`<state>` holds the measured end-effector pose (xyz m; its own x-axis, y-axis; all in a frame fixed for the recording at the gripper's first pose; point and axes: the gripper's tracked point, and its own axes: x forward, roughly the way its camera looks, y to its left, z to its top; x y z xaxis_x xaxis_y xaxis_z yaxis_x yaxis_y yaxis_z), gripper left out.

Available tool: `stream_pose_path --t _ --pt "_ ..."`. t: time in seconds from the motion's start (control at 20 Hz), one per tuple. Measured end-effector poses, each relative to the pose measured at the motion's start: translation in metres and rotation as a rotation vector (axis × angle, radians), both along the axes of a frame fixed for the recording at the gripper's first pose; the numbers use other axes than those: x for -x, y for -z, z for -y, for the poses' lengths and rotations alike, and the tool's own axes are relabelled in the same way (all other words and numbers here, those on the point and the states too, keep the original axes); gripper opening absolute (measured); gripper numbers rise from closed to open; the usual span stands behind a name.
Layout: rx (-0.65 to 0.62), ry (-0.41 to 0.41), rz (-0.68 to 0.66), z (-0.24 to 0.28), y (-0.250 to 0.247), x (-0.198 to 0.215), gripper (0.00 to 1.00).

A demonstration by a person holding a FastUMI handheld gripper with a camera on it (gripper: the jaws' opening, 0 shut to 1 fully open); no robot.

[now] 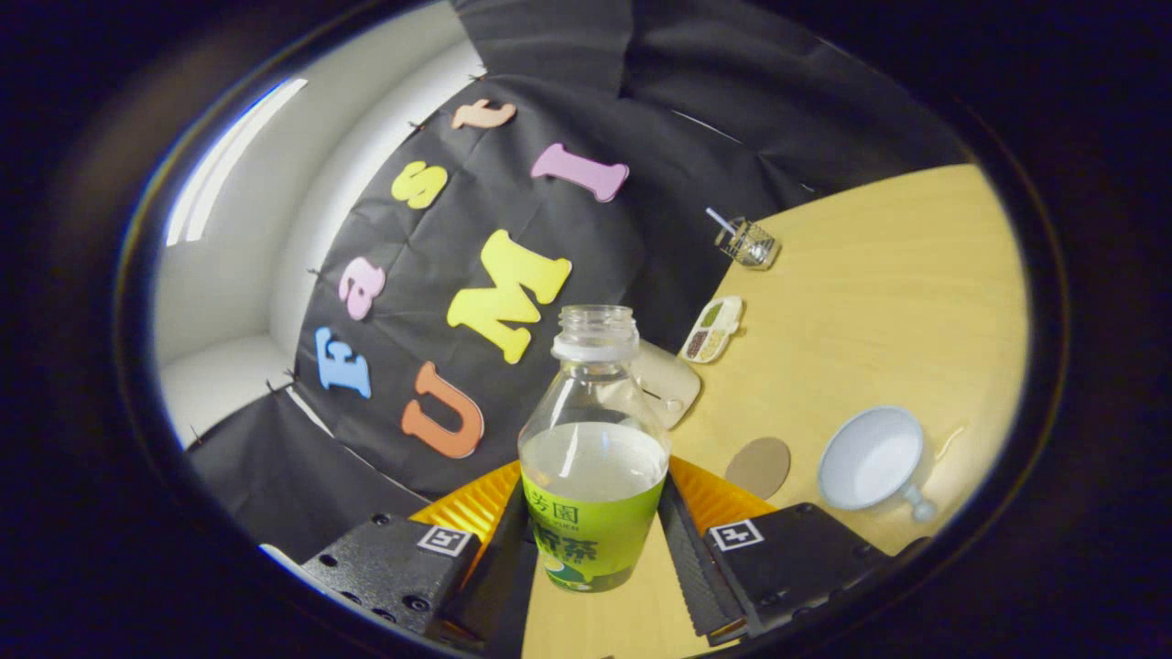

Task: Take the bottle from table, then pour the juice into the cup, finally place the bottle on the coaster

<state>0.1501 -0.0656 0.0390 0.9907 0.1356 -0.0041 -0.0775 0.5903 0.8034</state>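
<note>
A clear plastic bottle (593,448) with a green label and no cap stands between my fingers, partly filled with pale juice. My gripper (593,540) is shut on the bottle, both pads pressing its labelled lower part. The whole view is tilted, and the bottle's base hangs above the wooden table (879,302). A white cup (871,458) with a handle lies to the right beyond the fingers, its open mouth facing me. A round brown coaster (758,467) lies flat on the table between the bottle and the cup.
A beige flat object (667,380) lies behind the bottle. Farther back are a small divided dish (712,329) with coloured contents and a glass jar with a straw (746,243). The black cloth wall stands along the table's far edge.
</note>
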Motion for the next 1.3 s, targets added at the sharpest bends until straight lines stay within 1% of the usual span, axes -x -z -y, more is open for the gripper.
stream_pose_path --t 0.1,0.15,0.25,0.3,0.45,0.7,0.85,0.95,1.1,1.3 --pt "0.136 0.036 -0.024 0.008 -0.001 -0.001 0.8" --pt "0.182 0.051 -0.015 0.012 -0.005 -0.003 0.8" --pt "0.233 0.077 0.018 0.015 -0.011 0.002 0.79" --pt "0.252 0.08 0.026 0.016 -0.013 -0.001 0.8" --pt "0.344 0.07 -0.019 0.022 -0.002 -0.017 0.8" --pt "0.602 0.092 -0.065 0.032 0.01 -0.048 0.8" --pt "0.741 0.077 -0.157 0.037 0.036 -0.076 0.8" --pt "0.83 0.081 -0.185 0.039 0.043 -0.089 0.81" --pt "0.896 0.081 -0.161 0.027 0.05 -0.112 0.81" --pt "1.003 0.144 -0.155 0.022 0.069 -0.134 0.81"
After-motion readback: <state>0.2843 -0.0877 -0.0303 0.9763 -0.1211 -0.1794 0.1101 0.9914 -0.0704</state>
